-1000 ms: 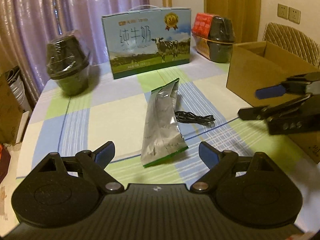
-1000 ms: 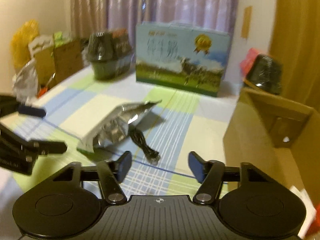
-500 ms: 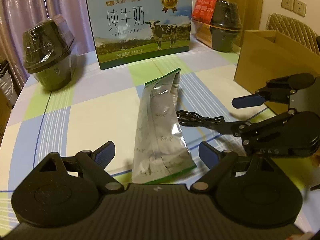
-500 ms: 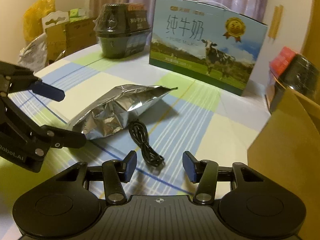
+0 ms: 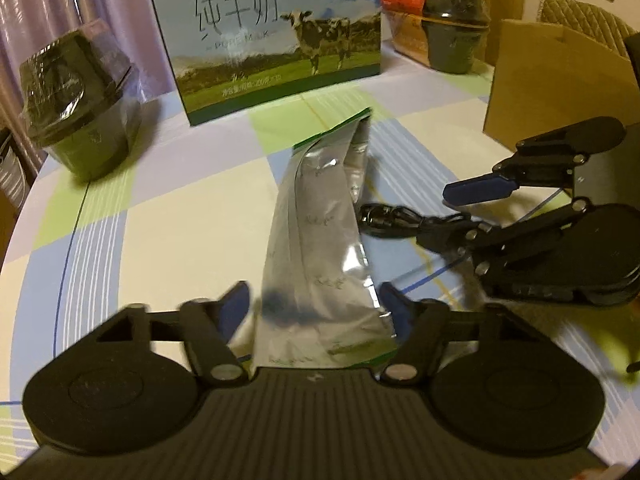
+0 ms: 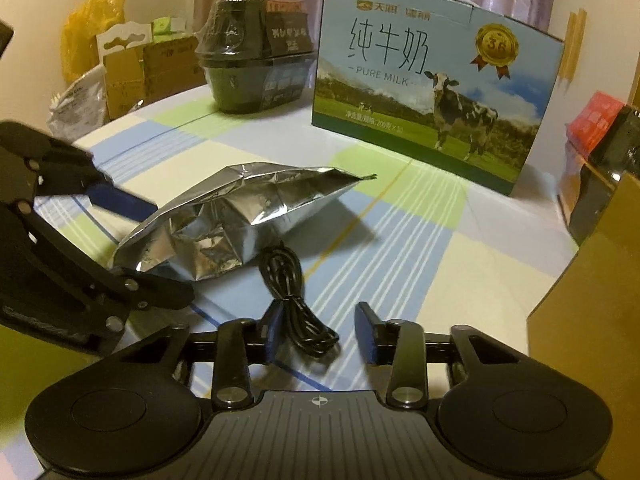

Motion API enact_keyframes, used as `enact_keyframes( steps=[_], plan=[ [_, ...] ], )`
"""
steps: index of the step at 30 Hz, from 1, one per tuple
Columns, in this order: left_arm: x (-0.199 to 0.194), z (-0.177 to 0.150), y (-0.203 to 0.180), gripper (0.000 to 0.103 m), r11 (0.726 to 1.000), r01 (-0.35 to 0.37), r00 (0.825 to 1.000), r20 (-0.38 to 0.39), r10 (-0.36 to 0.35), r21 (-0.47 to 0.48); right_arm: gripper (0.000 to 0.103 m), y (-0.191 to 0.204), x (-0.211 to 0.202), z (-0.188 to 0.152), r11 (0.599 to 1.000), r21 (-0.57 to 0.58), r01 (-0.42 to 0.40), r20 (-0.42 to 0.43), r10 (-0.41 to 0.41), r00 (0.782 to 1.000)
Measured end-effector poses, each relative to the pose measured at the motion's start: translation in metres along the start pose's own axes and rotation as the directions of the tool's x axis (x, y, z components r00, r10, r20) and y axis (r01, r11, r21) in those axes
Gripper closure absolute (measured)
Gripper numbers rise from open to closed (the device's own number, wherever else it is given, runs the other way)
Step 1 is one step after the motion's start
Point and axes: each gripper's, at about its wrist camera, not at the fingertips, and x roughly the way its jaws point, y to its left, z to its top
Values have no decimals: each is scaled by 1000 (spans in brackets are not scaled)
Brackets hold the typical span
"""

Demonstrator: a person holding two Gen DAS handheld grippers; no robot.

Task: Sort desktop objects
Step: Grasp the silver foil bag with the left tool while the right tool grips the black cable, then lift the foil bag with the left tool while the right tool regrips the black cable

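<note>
Pouch: silver foil pouch (image 5: 320,248) lies flat at the centre of the left wrist view, on the checked bench (image 5: 168,240); its near end sits between the left tongs (image 5: 316,304).
Cable: coiled black cable (image 6: 296,300) rests just beside the pouch, at lower centre of the right wrist view, its near end between the right tongs (image 6: 320,328).
Left tongs: spread, flanking the pouch, not yet pinching.
Right tongs: spread around the cable, not closed.
Pouch handling: probably light, crinkly and slick; foil would crumple. Best pinched across the flat sealed end.
Cable handling: limp, light; take the bundled middle so loops stay together.
Box: cardboard box (image 5: 560,80) at right of frame, likely the drop spot.
</note>
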Motion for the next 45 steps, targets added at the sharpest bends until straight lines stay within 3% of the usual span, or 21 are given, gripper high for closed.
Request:
enact_keyframes(
  steps=[8,10,20,29,33,39,42,44,45],
  plan=[
    [-7,-3,-5,57,999,-44,999,-12,44,23,85,7,-6,1,999,38,-1,-45,3,999],
    [-11,-5,-7,58,999,-42,999,-22,43,34,94,12,-11,-1,1000,30,-4,-71,7,997],
    [-60,-40,-36,62,995,-31,994,-97,40,90,95,22,-74,-23,980,199,-2,-155,34,987],
    [-130,-91,-78,64,995,38,990,-136,-26,92,95,69,-155,-68,966,257,-7,-186,57,981],
    [-157,-115,-95,55,994,90,988,-134,-81,66,95,83,-178,-91,960,281,-6,-197,64,978],
    [-182,-124,-98,53,991,132,988,-81,-130,21,94,85,-189,-107,961,276,27,-216,35,976],
    [-189,-119,-89,30,989,144,989,-41,-145,-15,93,81,-190,-110,956,291,28,-212,36,977],
    [-189,-114,-81,29,988,150,988,-27,-151,-48,89,79,-191,-110,952,305,30,-203,35,979],
    [-188,-111,-76,29,985,156,987,-24,-158,-68,80,77,-192,-110,948,317,30,-196,34,980]
  ],
)
